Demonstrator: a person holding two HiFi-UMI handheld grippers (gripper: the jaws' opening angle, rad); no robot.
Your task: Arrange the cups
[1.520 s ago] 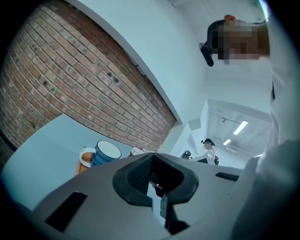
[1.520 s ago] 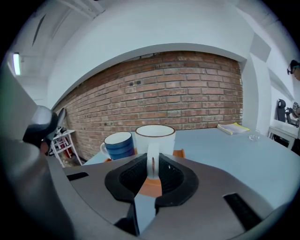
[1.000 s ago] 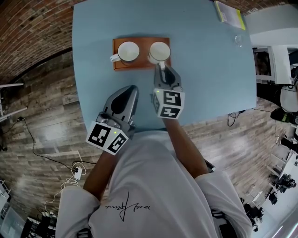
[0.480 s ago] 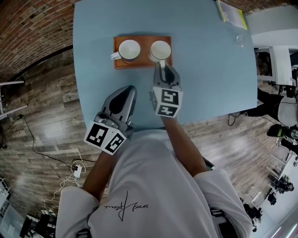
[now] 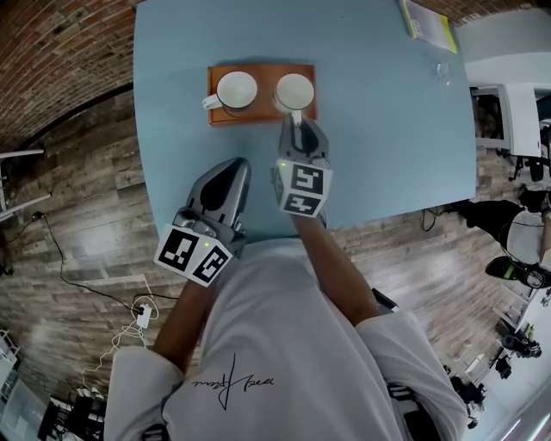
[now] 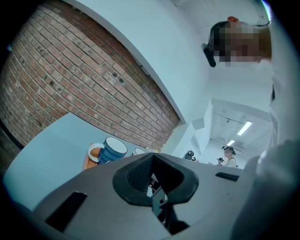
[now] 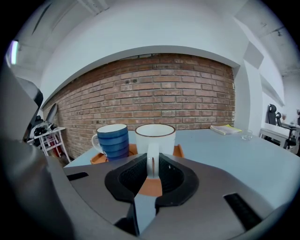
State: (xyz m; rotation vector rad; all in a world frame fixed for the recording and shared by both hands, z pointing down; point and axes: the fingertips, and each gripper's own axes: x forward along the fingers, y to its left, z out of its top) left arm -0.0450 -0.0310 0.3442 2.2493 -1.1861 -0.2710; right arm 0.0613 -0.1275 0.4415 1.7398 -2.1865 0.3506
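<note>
- Your right gripper point(image 5: 295, 121) has its jaws closed on the handle of the white cup point(image 5: 294, 90). The cup stands at the right end of the orange tray point(image 5: 263, 118), just beside the blue cup point(image 7: 112, 140).
- Your left gripper point(image 5: 234, 168) is pressed shut and empty, just inside the near edge of the table point(image 5: 387, 138).
- Bare tabletop lies right of the tray. A yellow book point(image 5: 424, 21) and a glass point(image 5: 441, 74) sit near the far right corner.
- Around the table are a wooden floor point(image 5: 77, 215) and a brick wall point(image 7: 164, 93).
</note>
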